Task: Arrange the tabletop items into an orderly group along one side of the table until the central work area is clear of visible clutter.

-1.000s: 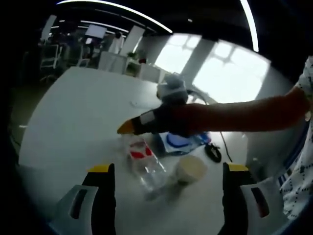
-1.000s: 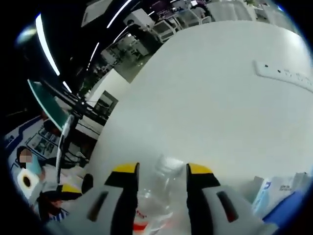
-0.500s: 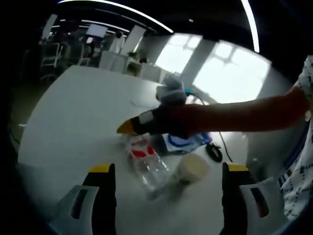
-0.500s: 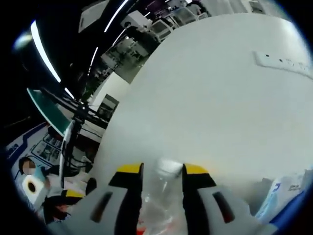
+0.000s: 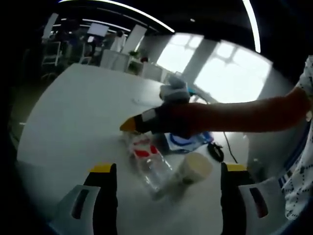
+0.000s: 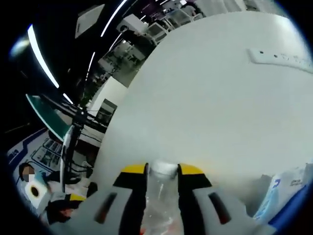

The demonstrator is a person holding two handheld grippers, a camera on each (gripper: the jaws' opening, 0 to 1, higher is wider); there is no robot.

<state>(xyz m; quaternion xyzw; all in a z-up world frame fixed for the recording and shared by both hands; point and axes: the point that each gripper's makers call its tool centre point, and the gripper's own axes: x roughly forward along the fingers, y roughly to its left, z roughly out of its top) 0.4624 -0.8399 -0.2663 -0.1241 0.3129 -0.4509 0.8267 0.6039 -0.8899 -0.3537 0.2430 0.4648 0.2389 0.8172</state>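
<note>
The right gripper (image 6: pixel 162 169) pinches a clear bottle (image 6: pixel 161 196) between its fingers. The left gripper (image 5: pixel 165 169) hangs spread over the white worktop (image 5: pixel 78 117), near a paper cup (image 5: pixel 194 167).

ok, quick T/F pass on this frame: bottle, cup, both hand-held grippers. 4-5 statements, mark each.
1. The right hand-held gripper is closed on the clear plastic bottle. True.
2. The left hand-held gripper is gripping the paper cup. False: its jaws stand wide apart with nothing between them, and the cup sits on the table ahead of it.
3. The bottle has a red label. True, seen in the left gripper view.
4. The paper cup stands upright. False: it lies tipped on its side beside the bottle.
5. A blue and white packet lies behind the bottle and cup. True.
</note>
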